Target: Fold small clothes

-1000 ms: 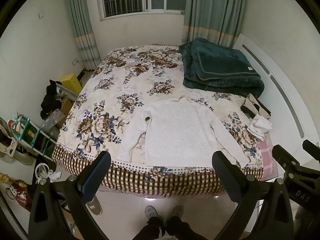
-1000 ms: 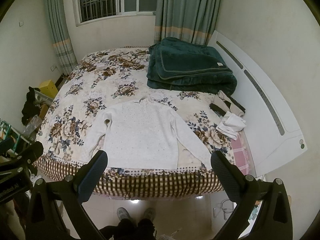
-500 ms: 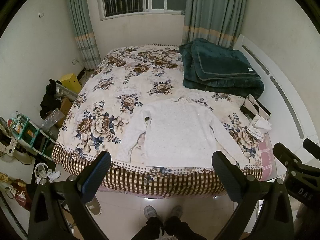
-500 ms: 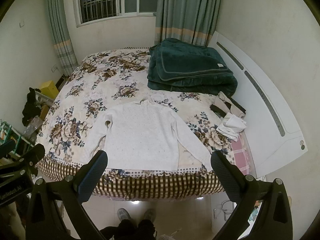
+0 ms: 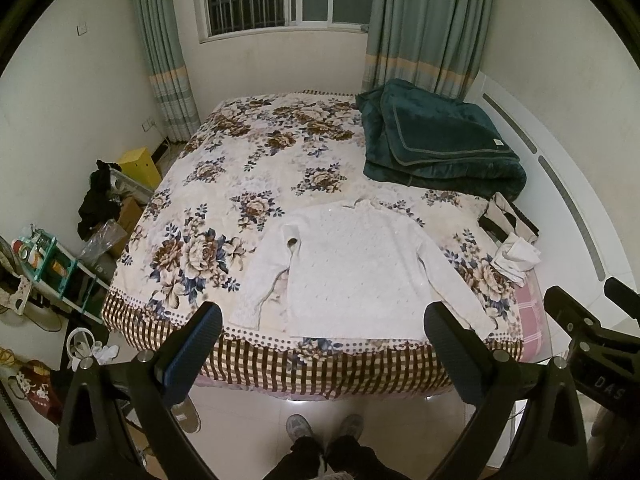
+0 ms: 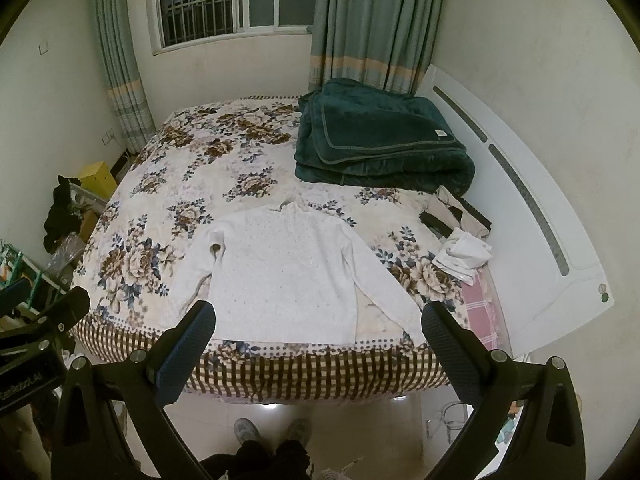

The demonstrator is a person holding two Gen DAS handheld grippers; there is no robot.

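Note:
A small white knitted sweater point(image 5: 352, 264) lies flat, front down, near the front edge of the floral bed point(image 5: 208, 216), sleeves spread down at both sides. It also shows in the right wrist view point(image 6: 286, 272). My left gripper point(image 5: 322, 330) is open and empty, held above the floor in front of the bed edge. My right gripper point(image 6: 318, 328) is open and empty at the same height, to the right of the left one.
A folded dark green blanket point(image 5: 436, 148) lies at the back right of the bed. A small pile of white clothes point(image 5: 516, 256) and a bag point(image 5: 506, 220) lie at the right edge by the white headboard point(image 5: 568, 208). Shelves and clutter point(image 5: 52, 264) stand on the left floor.
Both grippers have drifted slightly; the view barely shifts. The sweater has not moved.

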